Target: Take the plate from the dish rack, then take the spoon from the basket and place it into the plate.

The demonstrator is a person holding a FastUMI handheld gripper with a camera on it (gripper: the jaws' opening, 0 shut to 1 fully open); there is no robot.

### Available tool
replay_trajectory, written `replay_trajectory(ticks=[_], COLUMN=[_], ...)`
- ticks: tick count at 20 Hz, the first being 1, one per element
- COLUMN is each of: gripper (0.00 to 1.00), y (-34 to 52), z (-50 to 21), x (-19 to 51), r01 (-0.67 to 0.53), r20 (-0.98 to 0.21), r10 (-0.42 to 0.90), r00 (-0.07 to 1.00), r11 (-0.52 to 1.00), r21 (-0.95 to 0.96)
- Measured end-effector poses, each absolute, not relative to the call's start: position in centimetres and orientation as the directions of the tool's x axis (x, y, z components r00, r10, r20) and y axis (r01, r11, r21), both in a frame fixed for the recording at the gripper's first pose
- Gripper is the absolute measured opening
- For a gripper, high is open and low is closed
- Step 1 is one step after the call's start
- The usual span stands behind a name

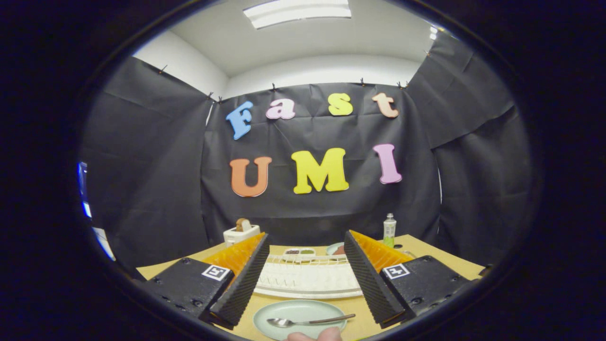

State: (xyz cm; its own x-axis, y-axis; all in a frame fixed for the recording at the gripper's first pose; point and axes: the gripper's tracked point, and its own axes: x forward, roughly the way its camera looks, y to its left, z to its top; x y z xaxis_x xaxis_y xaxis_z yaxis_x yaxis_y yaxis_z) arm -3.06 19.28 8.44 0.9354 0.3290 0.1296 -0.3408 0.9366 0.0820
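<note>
The gripper [303, 279] hangs above the wooden table [440, 258] with its two fingers spread wide apart, holding nothing; the ribbed black pads [244, 282] angle in from the lower left and lower right of the frame, orange showing on their outer sides.

Between the fingers, low in the frame, the pale green plate [284, 313] lies flat on the table. The spoon [307, 322] rests in it, bowl toward the left, handle reaching out over the plate's right rim. At the very bottom edge, just below the plate, a person's fingertips [315, 336] peek in, touching or nearly touching the plate's near rim; which one I cannot tell.

Just beyond the plate, in the middle of the frame, sits the white dish rack [307, 277], its slots bare. Behind it stands a small white dish [299, 252] with dark and green fillings, and a light-coloured bowl [335, 247] is half hidden by the right finger.

Further back, left of centre, a white toaster [240, 233] holds a slice of bread. To the right of centre a small green-and-white bottle [389, 230] stands upright near the table's far edge.
</note>
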Motion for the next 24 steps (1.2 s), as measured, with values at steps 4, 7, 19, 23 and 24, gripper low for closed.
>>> replay_trajectory(ticks=[4, 7, 19, 23, 24], gripper=[1.00, 1.00, 1.00, 1.00, 1.00], y=[21.0, 21.9, 21.5, 22.0, 22.4], z=[7.9, 7.4, 6.4, 5.9, 5.6], x=[-3.1, -3.0, -2.4, -2.1, -2.1], r01=[-0.335, -0.337, -0.290, -0.290, -0.297], r20=[0.152, 0.159, 0.192, 0.178, 0.167], r10=[0.320, 0.320, 0.262, 0.268, 0.277], r00=[0.935, 0.934, 0.946, 0.947, 0.946], r11=[0.938, 0.937, 0.947, 0.950, 0.949], r21=[0.092, 0.091, 0.135, 0.114, 0.109])
